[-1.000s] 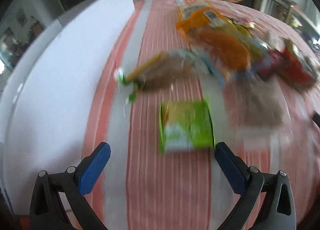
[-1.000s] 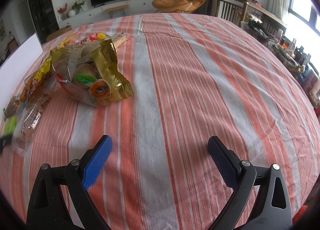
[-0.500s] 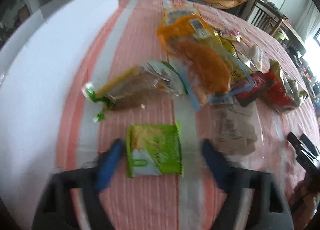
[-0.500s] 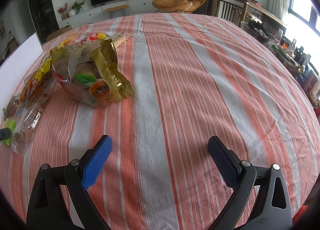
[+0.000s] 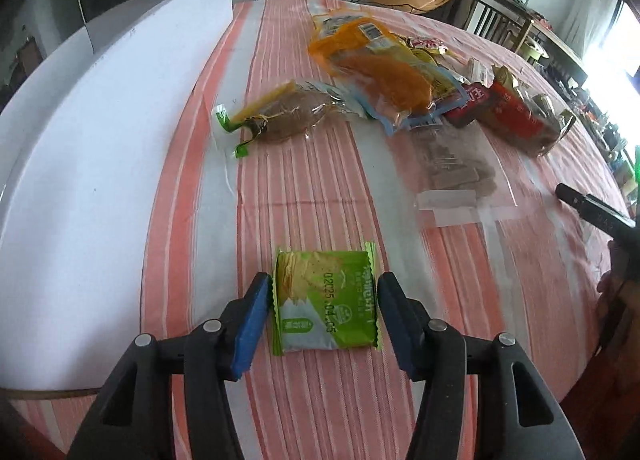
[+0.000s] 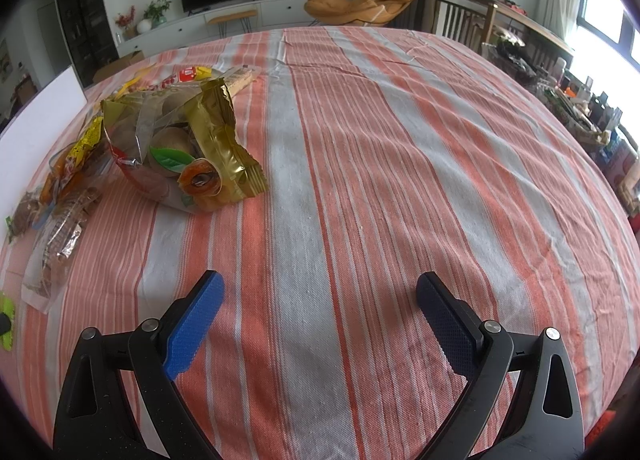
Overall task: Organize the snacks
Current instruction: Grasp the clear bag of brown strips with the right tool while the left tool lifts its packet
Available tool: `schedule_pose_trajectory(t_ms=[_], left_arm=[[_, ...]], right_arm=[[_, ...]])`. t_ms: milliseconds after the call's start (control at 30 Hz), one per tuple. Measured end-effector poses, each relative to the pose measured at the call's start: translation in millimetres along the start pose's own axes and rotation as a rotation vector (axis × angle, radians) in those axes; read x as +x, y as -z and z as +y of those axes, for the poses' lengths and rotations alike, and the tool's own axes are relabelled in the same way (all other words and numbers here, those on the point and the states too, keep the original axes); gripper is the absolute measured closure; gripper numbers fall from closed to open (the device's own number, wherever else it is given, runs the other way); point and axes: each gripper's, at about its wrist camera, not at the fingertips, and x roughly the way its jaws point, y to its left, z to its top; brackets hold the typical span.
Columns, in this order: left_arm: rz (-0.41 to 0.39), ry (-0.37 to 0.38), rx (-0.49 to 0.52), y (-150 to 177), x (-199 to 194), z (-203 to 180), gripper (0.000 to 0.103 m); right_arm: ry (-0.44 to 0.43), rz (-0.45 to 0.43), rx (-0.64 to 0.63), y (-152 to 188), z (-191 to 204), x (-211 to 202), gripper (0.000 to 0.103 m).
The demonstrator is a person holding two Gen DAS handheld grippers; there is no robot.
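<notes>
The left gripper (image 5: 323, 314) clenches the small green foil cracker packet (image 5: 326, 302) at the near edge of the striped desk (image 5: 304, 196); pinched by its crimped seams, it might buckle and slip. The right gripper (image 6: 320, 324) hangs released, empty.

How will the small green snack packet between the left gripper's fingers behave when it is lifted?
The green packet looks flat and thin, so probably light. Its glossy film may slip against the left gripper's pads. The crimped side edges could buckle under the squeeze, and the crackers pictured on it suggest fragile contents.
</notes>
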Motion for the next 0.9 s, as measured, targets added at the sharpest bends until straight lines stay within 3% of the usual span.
schedule_pose_trajectory(t_ms=[167,367,400,500,633,767,833,900], left_arm=[[-0.015,-0.073,0.079,2.5,3.3,-12.3,0.047],[-0.066,-0.064,0.067,15.3,-3.5,-8.7,0.053],[-0.078,-0.065,0.067,17.7,-4.5,-8.4,0.053],[-0.111,-0.061,0.053,26.7,-9.5,-6.8,0.053],[-0.116,-0.050,0.048,33.1,-14.3,-4.9,0.053],[-0.134,-0.055,0.045,36.5,-15.6,-5.5,0.053],[-0.136,-0.054,0.045,35.7,-15.5,-4.9,0.053],[-0.144,-0.050,0.049,35.6,-15.0,-4.8,0.053]], right_arm=[[0.000,0.000,0.000,0.0,-0.1,0.0,0.004],[-0.014,0.038,-0.002,-1.1,3.4,0.2,0.005],[-0.065,0.078,0.026,-2.8,7.9,-4.0,0.005],[-0.328,0.113,0.085,-9.2,43.0,-22.1,0.006],[-0.417,0.163,-0.095,-26.2,143.1,-22.0,0.006],[-0.267,0.229,-0.232,-39.5,222.5,19.8,0.005],[-0.163,0.229,-0.272,-40.3,239.1,34.7,0.005],[-0.169,0.214,-0.265,-41.1,236.8,34.1,0.012]])
